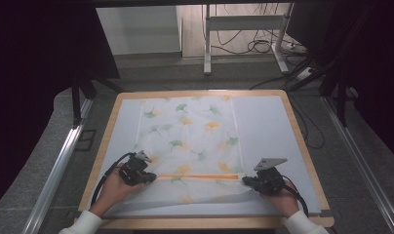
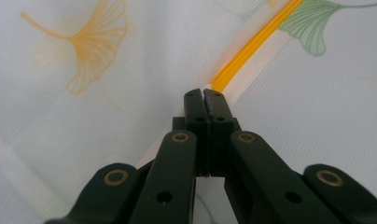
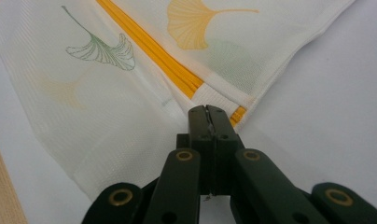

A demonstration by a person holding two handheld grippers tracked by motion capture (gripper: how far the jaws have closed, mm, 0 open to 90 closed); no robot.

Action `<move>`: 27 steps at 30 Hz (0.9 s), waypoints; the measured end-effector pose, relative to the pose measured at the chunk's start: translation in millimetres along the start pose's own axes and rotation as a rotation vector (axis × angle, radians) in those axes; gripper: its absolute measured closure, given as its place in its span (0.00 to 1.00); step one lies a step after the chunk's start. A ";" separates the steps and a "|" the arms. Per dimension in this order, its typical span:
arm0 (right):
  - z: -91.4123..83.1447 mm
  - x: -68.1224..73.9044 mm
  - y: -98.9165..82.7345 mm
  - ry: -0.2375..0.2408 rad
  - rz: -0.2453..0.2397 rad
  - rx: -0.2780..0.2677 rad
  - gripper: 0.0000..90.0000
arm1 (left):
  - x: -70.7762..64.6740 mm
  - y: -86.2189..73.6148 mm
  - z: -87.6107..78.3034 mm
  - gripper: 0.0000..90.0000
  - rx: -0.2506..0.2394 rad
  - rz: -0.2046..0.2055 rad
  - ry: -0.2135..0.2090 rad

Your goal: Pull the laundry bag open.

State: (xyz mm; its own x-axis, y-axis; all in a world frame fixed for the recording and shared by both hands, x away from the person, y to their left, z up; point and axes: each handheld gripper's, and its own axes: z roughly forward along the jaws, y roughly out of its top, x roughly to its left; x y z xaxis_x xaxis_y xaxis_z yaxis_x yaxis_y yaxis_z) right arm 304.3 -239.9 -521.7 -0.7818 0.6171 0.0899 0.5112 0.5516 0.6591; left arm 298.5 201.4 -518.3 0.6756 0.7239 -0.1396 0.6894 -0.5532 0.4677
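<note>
- The cloth [image 1: 190,141] lies spread over the middle of the counter [image 1: 302,146], on a pale sheet [image 1: 263,126] that covers most of the wood; its near end is folded back toward the far side, and the fold carries an orange stripe [image 1: 200,176] that runs across from one pair of tongs to the other
- No container stands on the counter; the cloth itself is a thin, white, finely woven fabric, half see-through, printed with ginkgo leaves in green and yellow; its near corner sags in soft creases; the counter has a light wooden rim with rounded corners
- The left tongs [image 1: 153,178] rest low on the cloth at the left end of the stripe; in the left gripper view the jaws stand pressed together on the cloth [image 2: 130,56], right where the orange stripe [image 2: 252,46] begins
- The right tongs [image 1: 245,180] sit at the right end; in the right gripper view the jaws are closed on the white hem of the cloth [image 3: 130,93] beside the stripe [image 3: 149,46]
- Both forearms come in from the near edge, sleeves white, each hand wrapped round its tool, tips pointing inward toward each other
</note>
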 end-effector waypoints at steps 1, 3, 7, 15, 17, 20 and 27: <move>0.0 0.0 0.0 0.000 0.000 0.000 1.00 | 0.8 -1.3 -0.9 1.00 0.000 -0.002 0.004; 0.0 0.0 0.1 -0.001 -0.001 0.001 1.00 | 2.3 -3.9 -2.7 1.00 0.002 -0.005 0.015; 0.0 0.4 0.0 -0.003 -0.003 0.000 1.00 | 6.3 -9.2 -6.5 1.00 0.009 -0.011 0.031; 0.0 0.5 0.0 -0.003 -0.002 0.000 1.00 | 13.0 -18.4 -12.1 1.00 0.009 -0.034 0.039; 0.1 0.4 0.0 -0.003 -0.002 0.000 1.00 | 14.3 -20.2 -13.1 1.00 0.011 -0.035 0.041; 0.0 0.5 0.0 -0.003 -0.002 0.000 1.00 | 16.7 -23.9 -15.2 1.00 0.018 -0.042 0.049; 0.1 0.5 0.1 -0.003 -0.002 0.000 1.00 | 20.2 -32.5 -18.7 1.00 0.008 -0.058 0.053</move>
State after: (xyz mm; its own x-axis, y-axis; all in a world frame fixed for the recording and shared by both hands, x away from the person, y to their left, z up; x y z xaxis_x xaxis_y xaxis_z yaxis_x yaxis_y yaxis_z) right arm 303.9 -239.5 -521.6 -0.7818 0.6176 0.0862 0.5096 0.5531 0.6591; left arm 284.9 241.7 -520.0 0.6200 0.7754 -0.1194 0.7289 -0.5130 0.4534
